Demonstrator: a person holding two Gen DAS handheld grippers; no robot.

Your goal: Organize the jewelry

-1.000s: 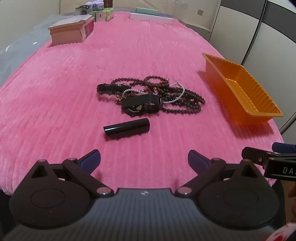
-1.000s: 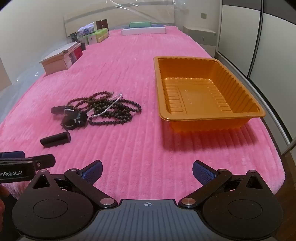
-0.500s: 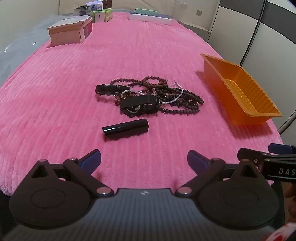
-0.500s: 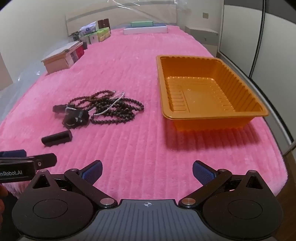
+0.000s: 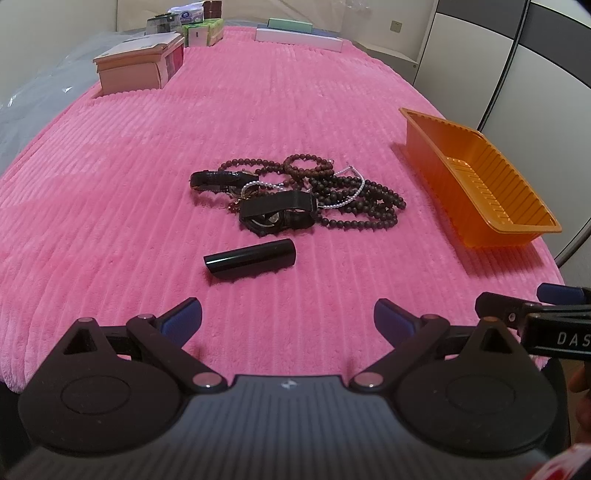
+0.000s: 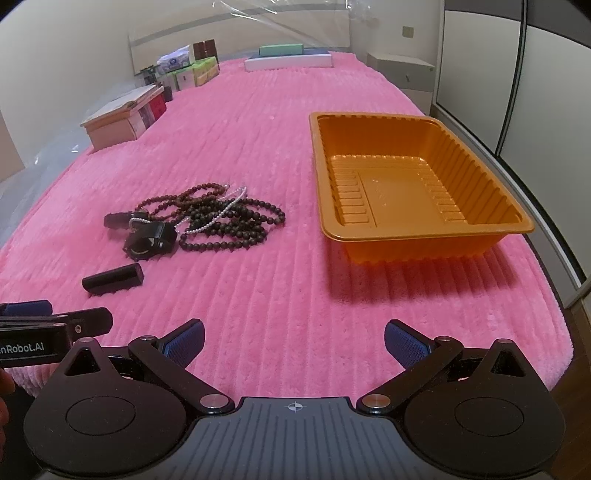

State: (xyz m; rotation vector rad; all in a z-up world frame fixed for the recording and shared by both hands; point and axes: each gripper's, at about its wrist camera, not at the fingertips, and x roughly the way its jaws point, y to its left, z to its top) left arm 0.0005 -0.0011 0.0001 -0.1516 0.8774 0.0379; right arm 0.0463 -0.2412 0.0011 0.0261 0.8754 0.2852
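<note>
A tangle of dark bead strands (image 5: 354, 199) (image 6: 229, 221), a thin pearl chain (image 5: 343, 199) and two black watches (image 5: 277, 212) (image 5: 218, 180) lies on the pink bedspread. A black tube (image 5: 251, 259) (image 6: 112, 279) lies in front of the pile. An empty orange tray (image 5: 476, 184) (image 6: 417, 184) stands to the right. My left gripper (image 5: 288, 317) is open and empty, short of the tube. My right gripper (image 6: 293, 341) is open and empty, near the front edge, facing the tray.
A pink box (image 5: 140, 70) (image 6: 125, 118) stands at the far left. Several small boxes (image 5: 192, 26) and a white and green box (image 5: 295, 31) line the far end. Wardrobe doors (image 6: 535, 92) rise on the right, past the bed edge.
Both grippers have edged slightly forward and shifted view a little; the jewelry, tube and tray have not moved. Both jaws stay open.
</note>
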